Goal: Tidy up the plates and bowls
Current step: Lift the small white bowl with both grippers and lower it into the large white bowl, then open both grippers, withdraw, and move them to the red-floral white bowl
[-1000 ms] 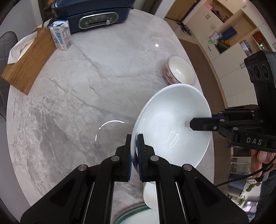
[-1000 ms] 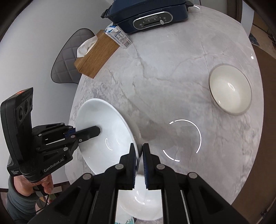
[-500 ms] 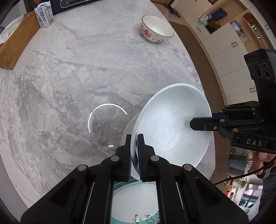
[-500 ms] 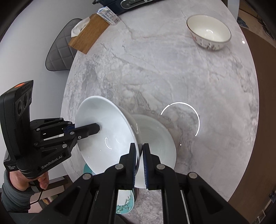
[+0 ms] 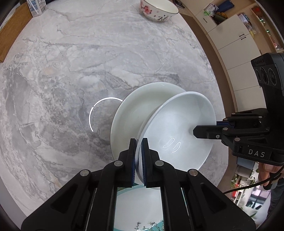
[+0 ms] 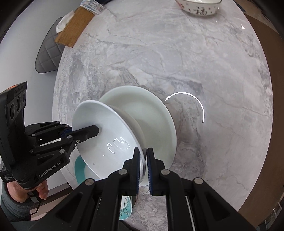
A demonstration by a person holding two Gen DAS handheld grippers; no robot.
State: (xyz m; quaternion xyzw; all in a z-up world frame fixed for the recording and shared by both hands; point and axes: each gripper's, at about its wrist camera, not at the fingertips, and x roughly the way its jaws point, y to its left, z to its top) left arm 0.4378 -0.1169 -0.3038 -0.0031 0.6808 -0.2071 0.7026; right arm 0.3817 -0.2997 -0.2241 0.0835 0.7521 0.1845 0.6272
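**Ana:** Left wrist view, nearest first: the left tongs (image 5: 139, 160) are clamped on the near rim of the white bowl (image 5: 179, 129), and the right tongs (image 5: 195, 131) pinch its opposite rim. A teal-rimmed plate (image 5: 142, 211) lies right below.

**Ben:** So the bowl is in the air?

**Ana:** Tilted, carried between both tongs, its lower side over the wide white dish (image 5: 129, 115) on the worktop (image 5: 62, 80). I cannot tell whether they touch.

**Ben:** How to set it well?

**Ana:** I'd level it first, centre it over the dish, lower both sides together, then loosen both grips at once. Porcelain is slippery, so uneven release could let it slide.

**Ben:** Farther off?

**Ana:** A flowered bowl (image 5: 158, 10), well apart, not yet gathered.
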